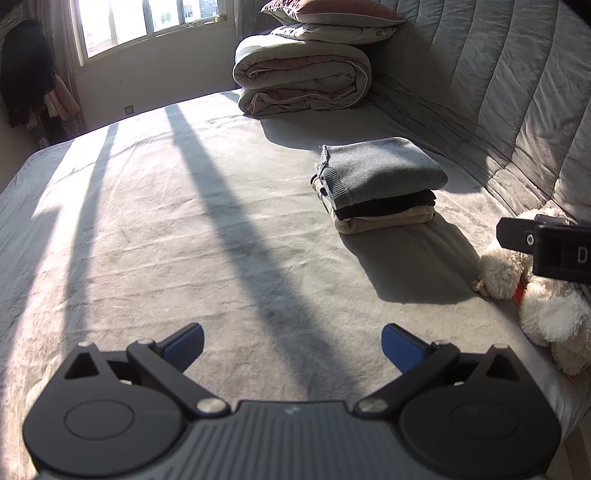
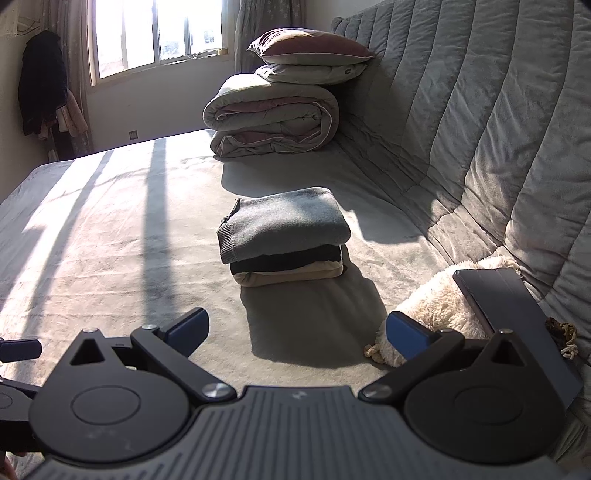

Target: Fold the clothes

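A neat stack of three folded garments (image 2: 282, 236), a grey knit on top, a black piece in the middle and a beige one at the bottom, sits on the pale grey bedsheet (image 2: 110, 240) near the quilted grey headboard (image 2: 480, 129), its edges squared and its shadow falling toward the cameras. To its left the sheet lies wide and bare, striped by sunlight and long shadows from the window (image 1: 147, 22). Behind the stack, well apart, a rolled grey-and-pink duvet (image 1: 301, 75) carries two pillows (image 1: 332, 18).

The left gripper (image 1: 292, 345) hangs above the open sheet with its blue-padded fingers spread wide, holding nothing; the right gripper (image 2: 296, 332) is likewise spread wide and empty, pointed at the stack.

A fluffy white plush toy (image 1: 546, 306) lies at the right beside the headboard. The right wrist view alone shows a dark flat tablet-like case (image 2: 517, 321) resting on the toy (the left view's right edge is partly blocked by the other gripper). Dark clothes (image 2: 42, 81) hang by the window.
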A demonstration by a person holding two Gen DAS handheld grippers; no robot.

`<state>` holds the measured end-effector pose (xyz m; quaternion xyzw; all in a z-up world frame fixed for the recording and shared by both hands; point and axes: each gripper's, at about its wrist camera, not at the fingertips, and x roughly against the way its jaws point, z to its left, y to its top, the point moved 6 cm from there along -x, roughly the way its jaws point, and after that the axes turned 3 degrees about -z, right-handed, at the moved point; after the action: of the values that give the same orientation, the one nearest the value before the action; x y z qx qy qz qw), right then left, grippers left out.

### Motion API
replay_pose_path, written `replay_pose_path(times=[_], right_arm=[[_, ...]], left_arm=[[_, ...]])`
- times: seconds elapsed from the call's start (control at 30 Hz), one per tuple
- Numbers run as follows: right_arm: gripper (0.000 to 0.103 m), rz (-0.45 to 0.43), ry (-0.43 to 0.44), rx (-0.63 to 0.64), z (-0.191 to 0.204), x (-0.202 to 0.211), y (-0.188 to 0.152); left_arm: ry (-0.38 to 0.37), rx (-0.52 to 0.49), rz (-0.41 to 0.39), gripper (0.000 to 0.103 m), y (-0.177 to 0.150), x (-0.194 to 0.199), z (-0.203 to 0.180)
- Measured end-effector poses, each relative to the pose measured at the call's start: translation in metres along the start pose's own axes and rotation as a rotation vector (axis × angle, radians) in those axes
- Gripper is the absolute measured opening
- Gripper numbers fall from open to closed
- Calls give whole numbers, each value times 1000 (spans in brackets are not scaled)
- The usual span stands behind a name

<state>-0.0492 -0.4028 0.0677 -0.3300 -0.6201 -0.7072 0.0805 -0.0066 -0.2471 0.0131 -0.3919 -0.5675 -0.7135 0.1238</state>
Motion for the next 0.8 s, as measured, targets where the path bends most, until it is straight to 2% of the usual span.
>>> replay_pose_path(times=[0.13, 0.33, 0.8], right_arm=[[103, -13, 16, 25, 16, 16, -1], [103, -23, -14, 62, 32, 34, -3], [103, -51, -41, 60, 60, 57, -1]], left_arm=[[12, 10, -18, 102, -3, 13, 14], [-17, 31, -32, 102, -7, 26, 29], [-60, 59, -62, 102, -9, 50, 66]])
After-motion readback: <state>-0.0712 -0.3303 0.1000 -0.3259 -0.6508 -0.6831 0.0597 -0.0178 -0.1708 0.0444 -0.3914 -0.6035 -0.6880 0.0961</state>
